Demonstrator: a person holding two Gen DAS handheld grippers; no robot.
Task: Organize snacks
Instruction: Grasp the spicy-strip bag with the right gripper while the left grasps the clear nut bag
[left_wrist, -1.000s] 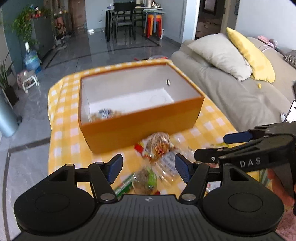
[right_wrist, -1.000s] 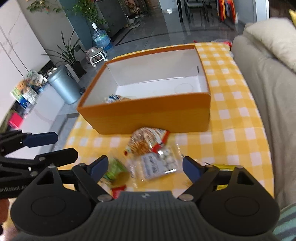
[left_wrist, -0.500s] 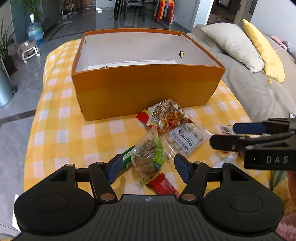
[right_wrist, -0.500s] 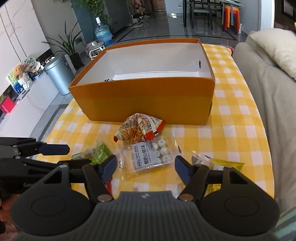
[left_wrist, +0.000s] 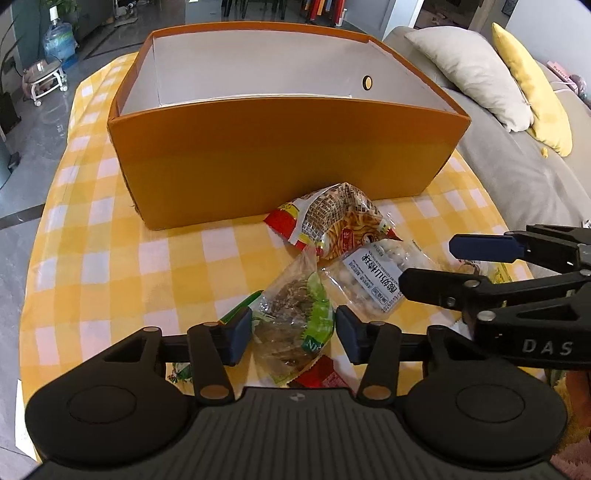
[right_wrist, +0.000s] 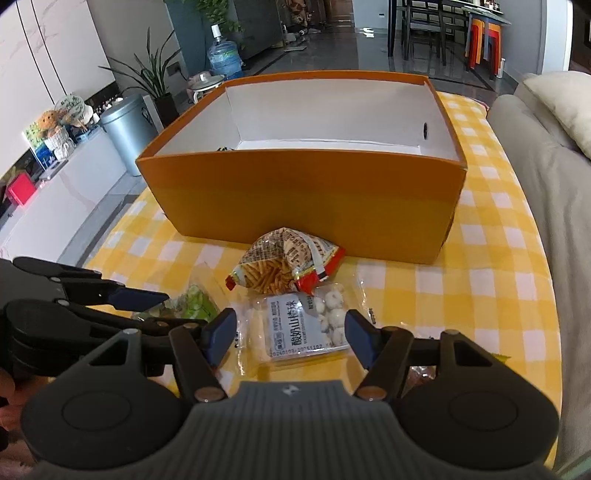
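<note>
Your left gripper (left_wrist: 293, 334) is closing around one green-and-clear snack bag (left_wrist: 295, 314), its pads at the bag's sides, though contact is not clear. Your right gripper (right_wrist: 290, 338) is closing too, its pads flanking one clear packet of white balls (right_wrist: 303, 325) without pressing it. Beyond lies one bag of orange sticks (right_wrist: 284, 266), then one orange box (right_wrist: 303, 199), all on the checked bench (right_wrist: 491, 266).
</note>
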